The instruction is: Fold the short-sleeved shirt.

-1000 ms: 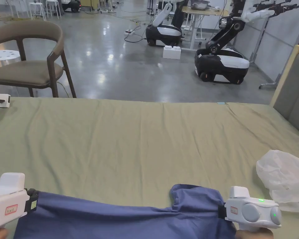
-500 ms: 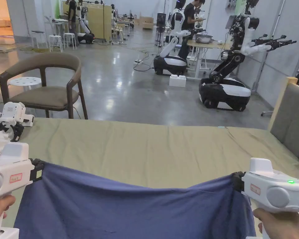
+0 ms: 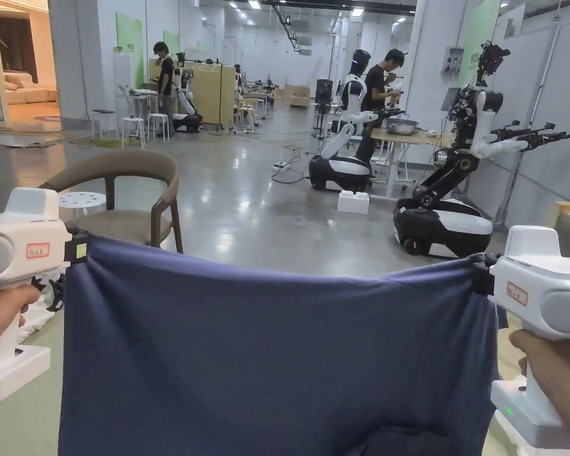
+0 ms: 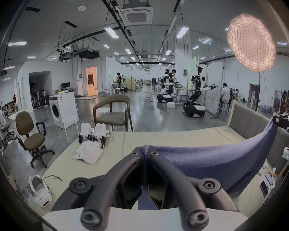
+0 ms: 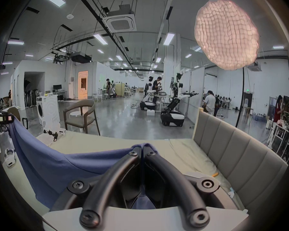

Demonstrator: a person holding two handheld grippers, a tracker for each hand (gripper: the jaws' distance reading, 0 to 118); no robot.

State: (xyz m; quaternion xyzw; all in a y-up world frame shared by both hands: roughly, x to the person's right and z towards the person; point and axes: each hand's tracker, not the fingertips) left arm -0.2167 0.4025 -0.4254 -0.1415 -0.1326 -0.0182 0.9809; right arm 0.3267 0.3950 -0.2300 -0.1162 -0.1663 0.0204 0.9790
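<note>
both hands have raised the blue shirt (image 3: 278, 362) off the bed (image 4: 165, 139); left hand-held gripper (image 4: 144, 153) and right hand-held gripper (image 5: 142, 148) each clamp a top corner, stretched level.

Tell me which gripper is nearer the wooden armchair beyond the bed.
Left. The left gripper holds the shirt just beside the armchair in head view; the right gripper is across the shirt's width.

Lower part of the hanging blue cotton shirt (image 3: 278, 368) cut off by bottom edge, green-sheeted bed (image 3: 22, 427) mostly hidden behind it.
</note>
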